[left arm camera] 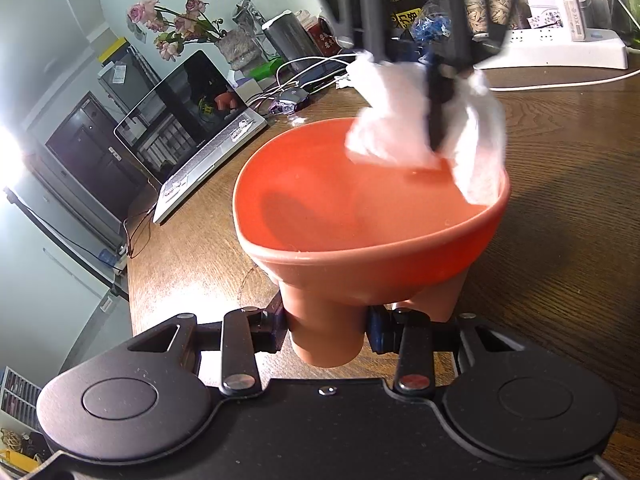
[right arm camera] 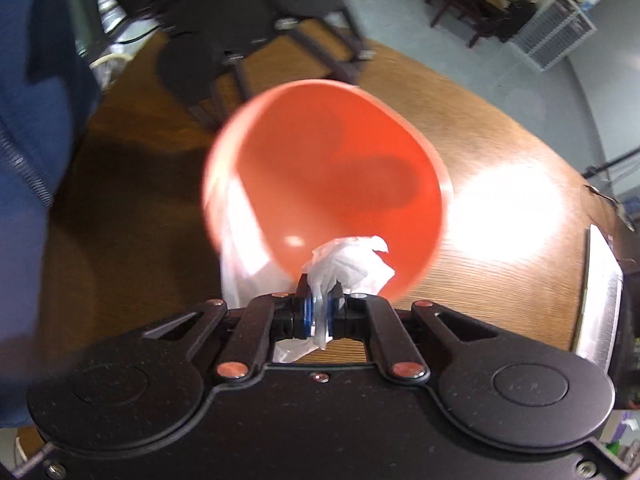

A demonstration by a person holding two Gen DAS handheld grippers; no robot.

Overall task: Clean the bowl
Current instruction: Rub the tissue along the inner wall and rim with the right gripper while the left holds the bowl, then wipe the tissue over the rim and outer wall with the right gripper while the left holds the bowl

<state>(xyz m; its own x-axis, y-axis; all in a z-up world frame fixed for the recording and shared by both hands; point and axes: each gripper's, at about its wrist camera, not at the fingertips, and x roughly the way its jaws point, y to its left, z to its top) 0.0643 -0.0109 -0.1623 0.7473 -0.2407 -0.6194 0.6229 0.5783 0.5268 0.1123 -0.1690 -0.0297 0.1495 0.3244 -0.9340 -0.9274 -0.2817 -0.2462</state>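
While the orange bowl (left arm camera: 372, 216) is held above the wooden table (left arm camera: 560, 200), 1 of its stubby legs is clamped between the fingers of the left gripper (left arm camera: 326, 330); a crumpled white tissue (right arm camera: 348, 264) is pinched by the right gripper (right arm camera: 318, 312) and pressed against the bowl's inner wall near the rim; a laptop (left arm camera: 188, 136) is seen beyond.

My orange bowl (left arm camera: 360, 216) sits tilted above the wooden table, open side up, clamped by one of its stubby legs. My crumpled white tissue (left arm camera: 404, 120) presses the inner wall at the far rim, partly draped over it.
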